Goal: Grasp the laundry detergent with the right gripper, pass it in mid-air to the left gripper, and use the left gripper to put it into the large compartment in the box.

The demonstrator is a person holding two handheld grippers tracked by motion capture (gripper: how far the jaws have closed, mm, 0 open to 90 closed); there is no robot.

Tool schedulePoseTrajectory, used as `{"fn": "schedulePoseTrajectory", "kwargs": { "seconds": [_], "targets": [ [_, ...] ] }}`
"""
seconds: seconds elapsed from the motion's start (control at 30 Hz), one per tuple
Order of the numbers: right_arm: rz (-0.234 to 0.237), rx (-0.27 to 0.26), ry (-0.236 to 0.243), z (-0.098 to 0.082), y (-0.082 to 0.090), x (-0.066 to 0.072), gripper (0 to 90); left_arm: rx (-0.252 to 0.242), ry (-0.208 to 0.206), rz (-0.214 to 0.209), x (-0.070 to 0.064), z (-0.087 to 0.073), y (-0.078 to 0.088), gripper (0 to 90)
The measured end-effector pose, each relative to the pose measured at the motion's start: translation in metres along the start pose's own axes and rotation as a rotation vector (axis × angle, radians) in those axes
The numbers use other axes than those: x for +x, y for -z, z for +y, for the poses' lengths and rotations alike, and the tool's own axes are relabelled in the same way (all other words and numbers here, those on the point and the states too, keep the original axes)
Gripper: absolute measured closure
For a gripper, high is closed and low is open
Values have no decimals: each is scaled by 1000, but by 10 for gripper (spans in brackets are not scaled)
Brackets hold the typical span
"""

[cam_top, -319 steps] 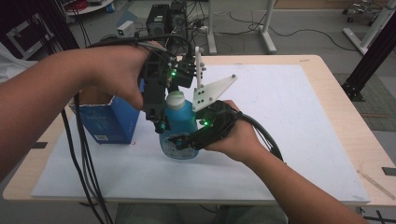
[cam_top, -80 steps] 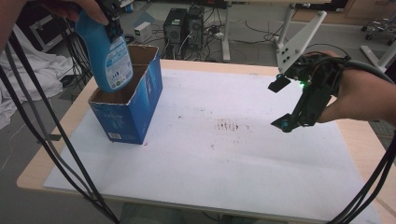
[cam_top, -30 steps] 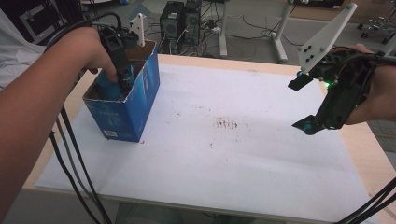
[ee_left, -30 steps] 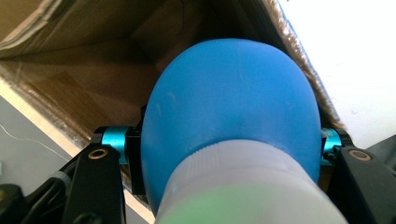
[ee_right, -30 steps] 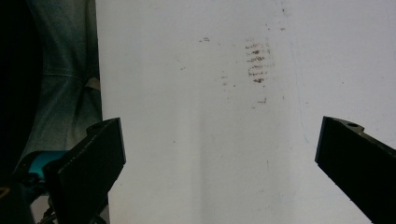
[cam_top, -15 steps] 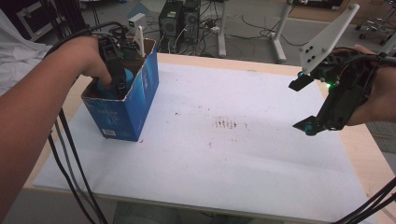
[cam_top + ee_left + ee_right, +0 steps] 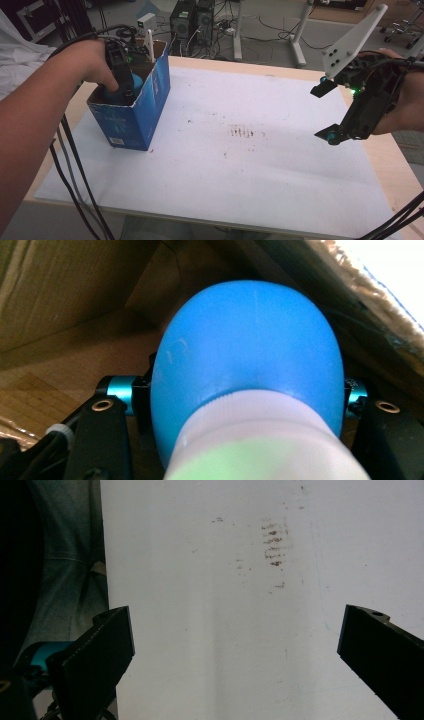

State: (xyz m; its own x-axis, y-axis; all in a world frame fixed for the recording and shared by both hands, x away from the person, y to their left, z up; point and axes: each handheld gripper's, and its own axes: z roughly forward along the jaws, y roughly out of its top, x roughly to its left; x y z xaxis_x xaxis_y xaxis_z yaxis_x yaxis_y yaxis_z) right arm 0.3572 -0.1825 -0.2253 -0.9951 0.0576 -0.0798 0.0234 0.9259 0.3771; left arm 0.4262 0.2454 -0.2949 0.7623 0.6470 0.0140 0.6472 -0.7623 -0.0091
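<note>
White sheet over the table [image 7: 260, 165] gives open working room, so the left gripper [image 7: 120, 82] sits down inside the blue box [image 7: 132, 117], jaws just easing apart around the blue bottle [image 7: 250, 370] it's dropping there, while the right gripper [image 7: 330, 112] hovers wide open, well away.

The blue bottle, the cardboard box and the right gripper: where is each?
blue bottle [image 7: 250, 350], left gripper view, rounded shoulder.
cardboard box [image 7: 150, 107], high view, blue outer side wall.
right gripper [image 7: 327, 112], high view, between its fingertips.
</note>
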Motion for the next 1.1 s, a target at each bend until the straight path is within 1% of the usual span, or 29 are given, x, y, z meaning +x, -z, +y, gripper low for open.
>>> {"fn": "schedulePoseTrajectory", "kwargs": {
  "seconds": [0.03, 0.1, 0.2, 0.27, 0.4, 0.47, 0.57, 0.6, 0.67, 0.73, 0.8, 0.9, 0.93, 1.1],
  "targets": [
    [-1, 2, 1, 0, 0, 0, 8, 11, 7, 8, 0, 0, 1, 370],
    [0, 4, 2, 0, 0, 0, 8, 15, 0, 12, 0, 0, 3, 351],
    [0, 3, 5, 0, -1, 0, 8, 7, -3, 7, 0, -1, 8, 336],
    [-2, 3, 8, 0, -1, 0, 8, 11, -11, 10, 0, -2, 11, 324],
    [-5, -2, 8, 0, 0, 0, 8, 8, -11, 9, -1, -3, 15, 303],
    [-5, -3, 8, 0, 0, 1, 8, -4, -9, 11, -2, -3, 19, 302],
    [-4, 5, 12, 0, 0, 1, 8, 2, -11, 10, -3, -2, 22, 288],
    [-4, 7, 11, 0, 0, 2, 8, 0, -7, 10, -3, -2, 23, 270],
    [-4, 7, 13, 0, 0, 2, 8, -3, 1, 15, -3, -2, 28, 259],
    [-4, 0, 15, -1, 0, 1, 8, -3, 0, 22, -3, -2, 34, 250],
    [-6, 5, 12, -1, 0, 1, 8, -4, 11, 26, -4, -2, 39, 224],
    [-4, 5, 11, -1, 1, 1, 8, -14, 16, 32, -4, -2, 49, 221],
    [-4, 6, 11, -1, 1, 1, 8, -12, 14, 38, -5, -2, 52, 207],
    [0, 6, 14, -1, 0, 1, 8, -21, 9, 39, -8, -2, 66, 196]
  ]
}}
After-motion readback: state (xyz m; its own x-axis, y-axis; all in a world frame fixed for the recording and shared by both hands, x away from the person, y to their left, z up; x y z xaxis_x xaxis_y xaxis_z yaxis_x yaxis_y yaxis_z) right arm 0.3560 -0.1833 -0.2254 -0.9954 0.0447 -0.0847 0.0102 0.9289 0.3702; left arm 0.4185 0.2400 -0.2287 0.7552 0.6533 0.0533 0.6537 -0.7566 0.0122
